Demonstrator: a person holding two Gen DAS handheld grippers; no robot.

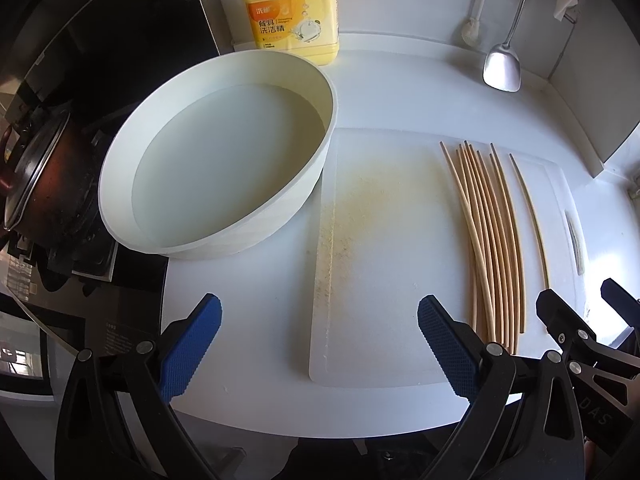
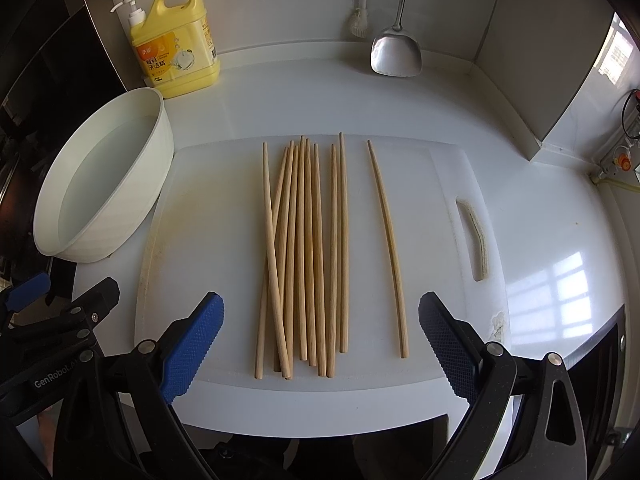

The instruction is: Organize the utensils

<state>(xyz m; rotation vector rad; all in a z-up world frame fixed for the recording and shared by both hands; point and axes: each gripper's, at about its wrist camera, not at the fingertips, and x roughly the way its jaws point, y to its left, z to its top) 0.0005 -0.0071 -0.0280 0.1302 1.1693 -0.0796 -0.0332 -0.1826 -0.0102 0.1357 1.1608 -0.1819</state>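
Several wooden chopsticks [image 2: 308,248] lie in a loose bunch on a white cutting board [image 2: 208,240], with a single chopstick [image 2: 388,248] apart to their right. The bunch also shows in the left wrist view [image 1: 492,240], on the board [image 1: 384,240]. A white basin [image 1: 216,152] holding water stands left of the board. My left gripper [image 1: 320,344] is open and empty above the board's near left edge. My right gripper [image 2: 320,340] is open and empty, just short of the chopsticks' near ends.
A yellow dish-soap jug [image 2: 176,44] stands at the back left. A metal spatula [image 2: 396,52] and a white brush [image 2: 358,24] hang at the back wall. A dark pot [image 1: 36,176] sits on the stove at the far left. The counter's front edge is close below the grippers.
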